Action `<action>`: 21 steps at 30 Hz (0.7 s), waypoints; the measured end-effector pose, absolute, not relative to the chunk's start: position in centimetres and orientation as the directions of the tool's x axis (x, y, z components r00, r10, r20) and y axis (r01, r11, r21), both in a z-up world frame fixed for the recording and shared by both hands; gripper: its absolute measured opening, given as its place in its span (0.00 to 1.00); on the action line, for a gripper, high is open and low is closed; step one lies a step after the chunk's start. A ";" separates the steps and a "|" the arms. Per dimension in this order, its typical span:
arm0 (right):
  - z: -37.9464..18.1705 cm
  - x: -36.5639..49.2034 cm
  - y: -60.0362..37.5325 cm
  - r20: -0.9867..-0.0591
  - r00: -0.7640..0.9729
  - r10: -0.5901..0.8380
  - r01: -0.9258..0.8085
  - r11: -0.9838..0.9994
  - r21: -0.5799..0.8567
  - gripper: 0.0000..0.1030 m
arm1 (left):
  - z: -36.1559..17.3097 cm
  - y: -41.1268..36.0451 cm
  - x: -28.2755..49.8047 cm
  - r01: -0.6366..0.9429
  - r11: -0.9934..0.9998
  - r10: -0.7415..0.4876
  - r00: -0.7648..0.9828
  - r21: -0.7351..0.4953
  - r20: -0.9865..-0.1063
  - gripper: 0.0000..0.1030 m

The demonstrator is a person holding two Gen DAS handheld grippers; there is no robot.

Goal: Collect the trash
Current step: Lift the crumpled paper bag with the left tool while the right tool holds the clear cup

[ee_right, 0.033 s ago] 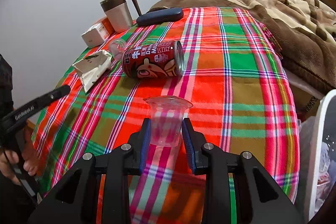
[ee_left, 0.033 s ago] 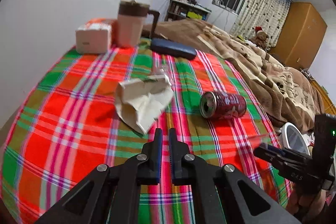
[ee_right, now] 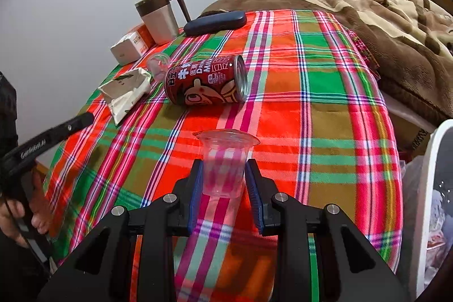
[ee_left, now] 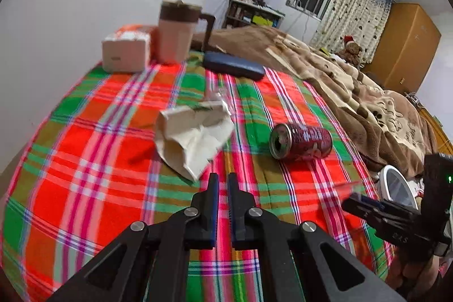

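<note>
The right gripper (ee_right: pixel 223 174) held a clear plastic cup (ee_right: pixel 225 160) upright above the plaid cloth (ee_right: pixel 325 109), best carried gently, uncrushed, to the white bin (ee_right: pixel 433 160) just beside the bed, while the left gripper (ee_left: pixel 222 188), its jaws opening slightly, held nothing.

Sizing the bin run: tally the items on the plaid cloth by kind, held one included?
Clear plastic cups: 2, one gripped by the right gripper, one behind the can
Drink can: 1
Crumpled paper bag: 1
Mug: 1
Box: 1
Dark case: 1
Total: 7
</note>
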State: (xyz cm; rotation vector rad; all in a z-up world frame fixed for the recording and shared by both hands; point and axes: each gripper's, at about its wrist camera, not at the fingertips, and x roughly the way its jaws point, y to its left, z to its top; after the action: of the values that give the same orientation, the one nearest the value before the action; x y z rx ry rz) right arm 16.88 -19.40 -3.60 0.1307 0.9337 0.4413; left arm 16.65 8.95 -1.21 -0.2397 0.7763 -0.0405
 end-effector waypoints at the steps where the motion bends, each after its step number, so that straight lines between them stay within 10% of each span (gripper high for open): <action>1: -3.5 16.8 -19.5 -0.745 0.515 0.423 -0.311 0.903 0.298 0.30 | -1.1 9.2 16.9 -0.059 0.974 -0.112 0.716 -0.219 -0.689 0.28; 4: -3.2 16.7 -19.5 -0.739 0.524 0.423 -0.314 0.903 0.295 0.30 | -1.2 10.4 18.0 -0.071 0.974 -0.096 0.725 -0.213 -0.682 0.55; 21: -3.8 17.2 -19.0 -0.750 0.509 0.422 -0.335 0.900 0.279 0.30 | -4.7 13.1 25.0 -0.082 0.967 -0.121 0.680 -0.239 -0.723 0.55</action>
State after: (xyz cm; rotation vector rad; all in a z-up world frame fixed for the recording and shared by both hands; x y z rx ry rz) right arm 17.18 -19.02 -3.76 0.1024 0.9311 0.4565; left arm 25.00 13.08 -4.75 -0.2622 0.8253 -0.0222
